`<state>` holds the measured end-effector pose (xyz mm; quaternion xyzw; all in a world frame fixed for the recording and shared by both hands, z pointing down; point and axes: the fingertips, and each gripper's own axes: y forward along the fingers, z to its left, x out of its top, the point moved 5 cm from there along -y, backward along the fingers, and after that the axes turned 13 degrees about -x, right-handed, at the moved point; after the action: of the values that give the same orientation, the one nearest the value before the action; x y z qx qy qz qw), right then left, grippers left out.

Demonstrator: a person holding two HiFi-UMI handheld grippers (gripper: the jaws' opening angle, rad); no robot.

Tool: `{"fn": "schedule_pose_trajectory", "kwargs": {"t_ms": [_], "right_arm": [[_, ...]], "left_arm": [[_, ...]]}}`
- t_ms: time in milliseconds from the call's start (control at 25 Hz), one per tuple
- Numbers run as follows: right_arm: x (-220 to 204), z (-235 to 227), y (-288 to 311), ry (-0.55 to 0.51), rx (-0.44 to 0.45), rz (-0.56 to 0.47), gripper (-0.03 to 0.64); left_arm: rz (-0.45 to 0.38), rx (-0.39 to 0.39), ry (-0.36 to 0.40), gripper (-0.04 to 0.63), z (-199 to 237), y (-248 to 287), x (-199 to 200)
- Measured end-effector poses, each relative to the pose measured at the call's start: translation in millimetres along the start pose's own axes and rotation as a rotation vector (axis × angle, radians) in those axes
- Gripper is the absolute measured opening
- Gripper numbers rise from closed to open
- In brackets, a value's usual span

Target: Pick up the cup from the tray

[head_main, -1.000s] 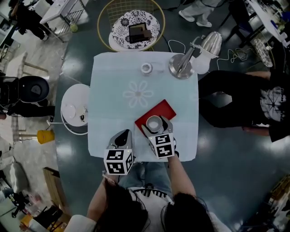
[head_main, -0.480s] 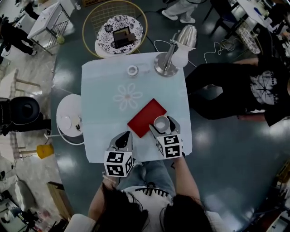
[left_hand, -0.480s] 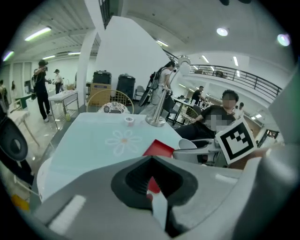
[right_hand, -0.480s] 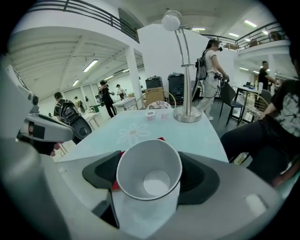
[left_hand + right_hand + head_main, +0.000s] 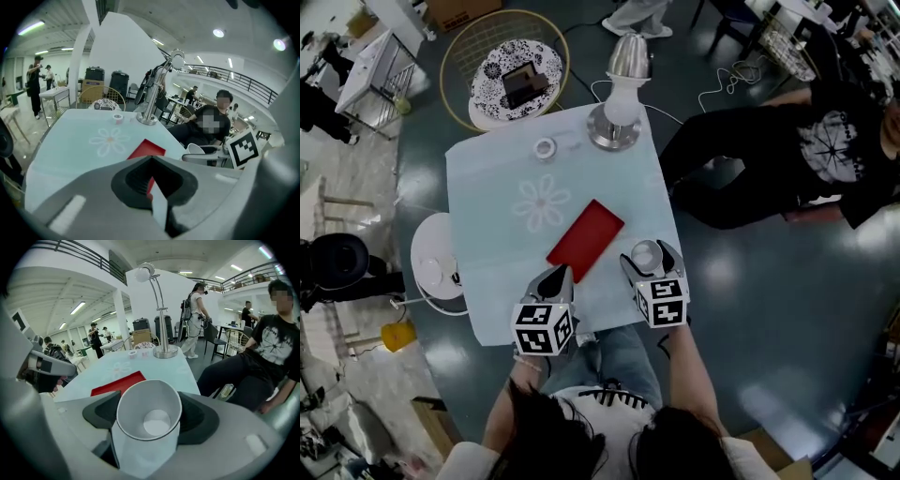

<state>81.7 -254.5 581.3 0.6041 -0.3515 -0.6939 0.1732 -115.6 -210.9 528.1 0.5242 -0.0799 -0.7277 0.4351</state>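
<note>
A white paper cup (image 5: 645, 253) is held upright, with my right gripper (image 5: 649, 260) shut on it, just right of the red tray (image 5: 584, 240) near the table's right front corner. In the right gripper view the cup (image 5: 149, 420) fills the space between the jaws and is empty inside, and the tray (image 5: 119, 383) lies behind it to the left with nothing on it. My left gripper (image 5: 556, 277) hovers at the tray's near end, shut and holding nothing. In the left gripper view the tray (image 5: 146, 149) shows past the closed jaws, with the cup (image 5: 197, 149) to the right.
The pale blue table (image 5: 506, 244) has a flower print. A metal desk lamp (image 5: 614, 127) and a small tape roll (image 5: 545, 148) stand at its far edge. A seated person in black (image 5: 806, 150) is off the right side. A round white stool (image 5: 436, 267) stands to the left.
My right gripper has carried the cup off the tray and out to the right, leaving the tray bare. The left gripper has stayed at the tray's near end.
</note>
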Motion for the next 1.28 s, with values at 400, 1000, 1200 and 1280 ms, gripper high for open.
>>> {"fn": "schedule_pose_trajectory", "kwargs": {"t_ms": [400,1000,1200,1280], "right_arm": [[-15.2,-7.1,4.9,-0.005,-0.026,-0.036,0.392],[2.8,-10.7,-17.9,0.073,0.013,-0.131,0.448],[28.7,-17.6,-50.4,0.034,-0.012,-0.226,0.446],[35.8,-15.8,-63.7,0.019,-0.025,-0.259,0.447]], "left_arm": [[-0.032,0.074,-0.076,0.0,8.5,-1.6,-1.0],[-0.06,0.069,-0.139,0.0,4.8,-27.6,-18.1],[-0.127,0.037,-0.113,0.0,-10.2,-40.1,-7.9],[-0.145,0.022,-0.093,0.0,-16.4,-43.4,-5.6]]}}
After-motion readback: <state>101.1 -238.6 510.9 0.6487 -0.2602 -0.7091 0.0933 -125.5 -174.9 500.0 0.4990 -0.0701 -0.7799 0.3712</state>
